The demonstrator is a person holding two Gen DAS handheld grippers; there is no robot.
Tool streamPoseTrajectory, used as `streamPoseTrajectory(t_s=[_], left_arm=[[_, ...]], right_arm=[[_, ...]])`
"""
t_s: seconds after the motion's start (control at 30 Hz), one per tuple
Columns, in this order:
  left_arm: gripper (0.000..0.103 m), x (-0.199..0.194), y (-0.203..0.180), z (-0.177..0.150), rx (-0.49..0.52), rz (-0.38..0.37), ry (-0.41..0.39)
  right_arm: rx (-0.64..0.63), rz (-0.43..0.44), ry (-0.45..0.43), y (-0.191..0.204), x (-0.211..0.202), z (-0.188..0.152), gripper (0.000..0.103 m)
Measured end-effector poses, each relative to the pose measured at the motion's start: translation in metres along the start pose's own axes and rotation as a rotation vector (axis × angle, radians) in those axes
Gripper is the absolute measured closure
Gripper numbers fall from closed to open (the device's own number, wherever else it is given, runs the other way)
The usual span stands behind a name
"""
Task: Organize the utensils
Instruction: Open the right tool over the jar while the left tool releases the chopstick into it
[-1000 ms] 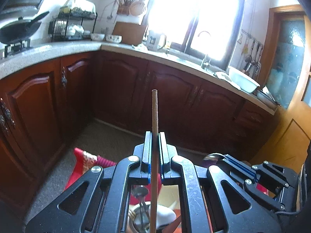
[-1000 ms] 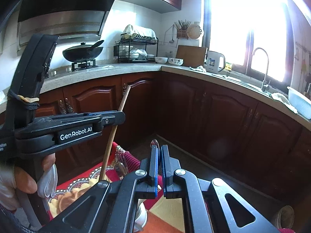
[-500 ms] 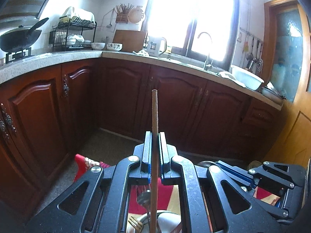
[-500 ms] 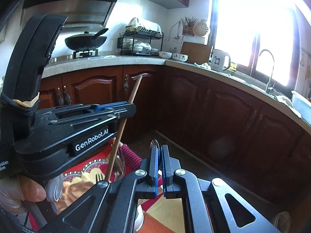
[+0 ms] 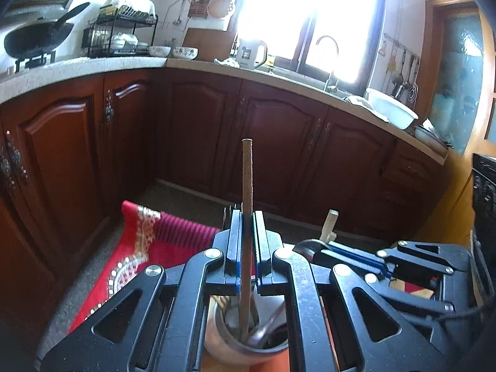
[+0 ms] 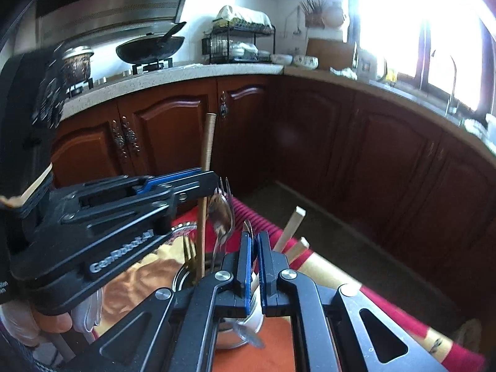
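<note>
- We hold a thin wooden stick (image 5: 247, 204) in our left gripper (image 5: 247, 248); its blue-lined jaws are pressed narrow against the stick on both sides, and the stick stands upright, rising well above the fingertips.
- Below the left gripper the stick's lower end dips into a round metal cup (image 5: 235, 341), which sits directly under the jaws.
- In that cup, beside the stick, we see the tines of a fork (image 5: 220, 302) on the left and a dark spoon-like handle leaning to the right – we cannot tell exactly what it is.
- From the right wrist view the same stick (image 6: 207, 167) runs down past the left gripper (image 6: 198, 183) into the cup (image 6: 183, 279), just ahead of and to the left of our right gripper (image 6: 254, 248).
- Our right gripper grips a spoon (image 6: 248, 232): the jaws are nearly together, with the thin metal between them and its bowl end showing below the jaws.
- Just in front of the right gripper a second spoon (image 6: 221, 217) and fork tines stand up out of the cup, close beside the stick.
- To the right of the right fingertips two pale wooden sticks (image 6: 291, 226) slant up – their holder is hidden behind the gripper.
- Everything rests on a red patterned cloth (image 5: 148, 241), which spreads to the left of the left gripper.
</note>
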State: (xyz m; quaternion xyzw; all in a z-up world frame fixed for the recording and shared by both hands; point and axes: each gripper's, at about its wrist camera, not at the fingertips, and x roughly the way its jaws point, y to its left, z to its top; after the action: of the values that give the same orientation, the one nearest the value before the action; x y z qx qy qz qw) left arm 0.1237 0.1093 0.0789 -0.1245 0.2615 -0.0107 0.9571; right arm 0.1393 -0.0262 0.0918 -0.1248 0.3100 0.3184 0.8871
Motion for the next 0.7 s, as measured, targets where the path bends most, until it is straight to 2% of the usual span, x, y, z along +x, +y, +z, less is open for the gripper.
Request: streamPoseTrajectory(t_s=[0.27,0.37,0.63,0.7], left_arm=[[0.098,-0.003,-0.001,-0.012,0.003,-0.005,0.034],[0.098,-0.006,-0.003,-0.014,0.019,0.0,0.023],[0.098,-0.009,-0.003,-0.013,0.023,-0.006,0.029],[0.098,-0.01,-0.005,-0.013,0.033,-0.009,0.033]], right_arm=[[0.019,0.034,0.069,-0.001,0.009,-0.007,0.099],[0.029,0.054,0.103,-0.002,0.017,-0.008,0.098],[0.053,0.074,0.122,-0.006,0.017,-0.013,0.098],[0.078,0.093,0.128,-0.008,0.017,-0.014,0.093]])
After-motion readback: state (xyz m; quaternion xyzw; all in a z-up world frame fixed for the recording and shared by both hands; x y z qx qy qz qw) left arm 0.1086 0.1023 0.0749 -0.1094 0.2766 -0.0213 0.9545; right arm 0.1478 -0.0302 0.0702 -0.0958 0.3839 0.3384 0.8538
